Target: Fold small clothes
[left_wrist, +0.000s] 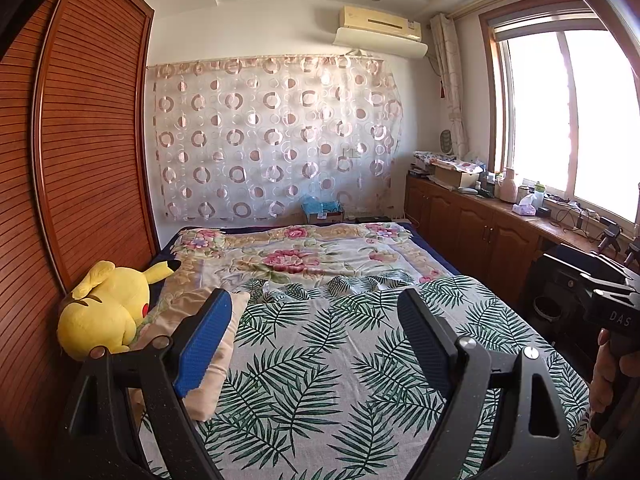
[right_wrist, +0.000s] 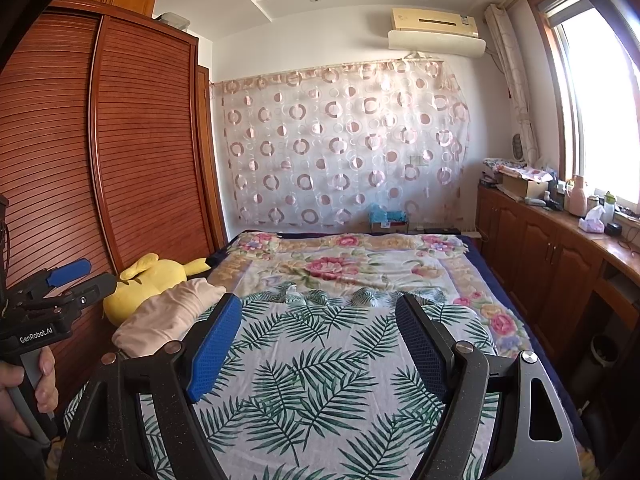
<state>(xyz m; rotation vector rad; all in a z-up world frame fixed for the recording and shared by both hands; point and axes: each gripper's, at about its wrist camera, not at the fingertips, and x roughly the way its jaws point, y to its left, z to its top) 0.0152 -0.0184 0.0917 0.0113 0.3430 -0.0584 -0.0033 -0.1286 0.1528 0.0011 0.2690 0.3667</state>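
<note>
A pale pink garment [left_wrist: 216, 364] lies bunched at the left side of the bed, beside a yellow plush toy; it also shows in the right wrist view [right_wrist: 172, 312]. My left gripper [left_wrist: 316, 300] is open and empty, held above the leaf-print sheet [left_wrist: 320, 360], with its left finger in front of the garment. My right gripper [right_wrist: 318, 304] is open and empty above the same sheet [right_wrist: 320, 380], to the right of the garment. The left gripper also shows at the left edge of the right wrist view [right_wrist: 80, 276], held in a hand.
A yellow plush toy [left_wrist: 104, 308] sits against the wooden wardrobe [left_wrist: 80, 160] on the left. A floral blanket [left_wrist: 304, 256] covers the far half of the bed. Wooden cabinets [left_wrist: 480, 232] with clutter run along the right under the window.
</note>
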